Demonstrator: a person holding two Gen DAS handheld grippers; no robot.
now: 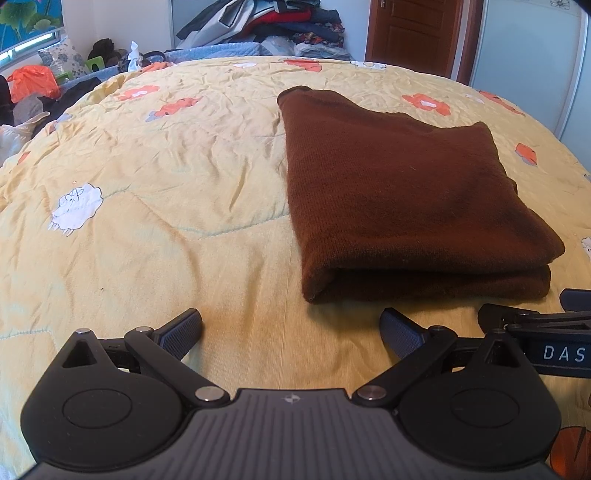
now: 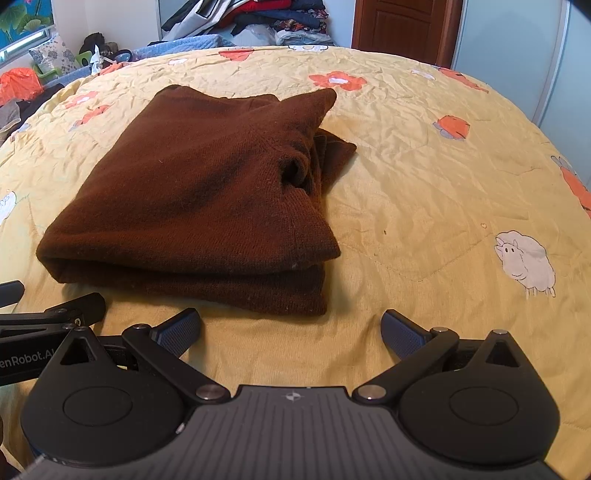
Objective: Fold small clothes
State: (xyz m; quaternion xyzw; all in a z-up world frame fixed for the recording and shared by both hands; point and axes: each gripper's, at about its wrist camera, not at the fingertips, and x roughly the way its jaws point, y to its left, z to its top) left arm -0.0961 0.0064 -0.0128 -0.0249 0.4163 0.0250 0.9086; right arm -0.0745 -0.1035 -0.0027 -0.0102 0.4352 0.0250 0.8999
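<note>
Folds differ between the two views: the right wrist camera shows the brown sweater (image 2: 207, 199) with a rumpled, open right side, where a sleeve or collar bunches into a dark hollow and a flap pokes out toward the far right. The left wrist camera shows only its smooth top and straight left edge (image 1: 402, 192).

Yellow quilt (image 1: 166, 184) lies bare to the left of the garment, wide and wrinkled, printed with orange flowers and white sheep. In the right view bare quilt (image 2: 443, 184) also spreads to the right of the sweater. A heap of clothes (image 1: 280, 22) sits beyond the far edge of the bed, beside a wooden door (image 1: 410, 33).

The left gripper (image 1: 291, 328) has its jaws spread wide, holding nothing; the sweater's near fold lies just beyond it and to the right. The right gripper (image 2: 291, 328) also gapes wide and empty, the sweater's near edge just beyond it and to the left. Neither touches the cloth.
</note>
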